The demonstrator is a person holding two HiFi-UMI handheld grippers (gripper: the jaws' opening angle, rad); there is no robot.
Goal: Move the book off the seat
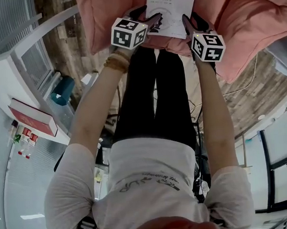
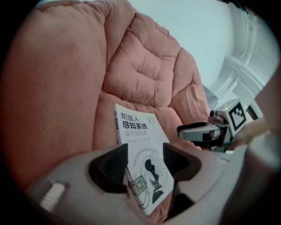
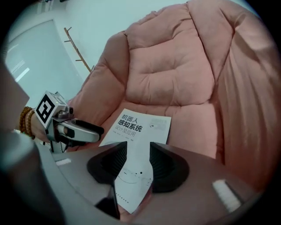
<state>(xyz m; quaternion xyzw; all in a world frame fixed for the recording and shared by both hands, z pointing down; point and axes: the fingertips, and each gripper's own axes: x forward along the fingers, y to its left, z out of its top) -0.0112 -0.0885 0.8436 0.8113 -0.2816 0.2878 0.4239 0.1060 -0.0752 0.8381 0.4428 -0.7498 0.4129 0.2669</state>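
A white paperback book (image 1: pixel 170 7) with dark printed characters lies flat on the seat of a pink cushioned armchair (image 1: pixel 254 20). My left gripper (image 1: pixel 152 23) hovers at the book's near left edge, and my right gripper (image 1: pixel 190 22) is at its near right corner. In the left gripper view the book (image 2: pixel 140 145) shows through the gap of the open left gripper (image 2: pixel 145 165); the pads do not press on it. The right gripper view shows the book (image 3: pixel 140 132) beyond the narrower gap of the open right gripper (image 3: pixel 138 160), which holds nothing.
The armchair's padded back (image 3: pixel 175 66) and side bolsters rise around the seat. A white shelf at the left carries a red and white box (image 1: pixel 33 117), with a teal object (image 1: pixel 63 90) beside it. Wooden floor (image 1: pixel 259 84) with a thin cable lies to the right.
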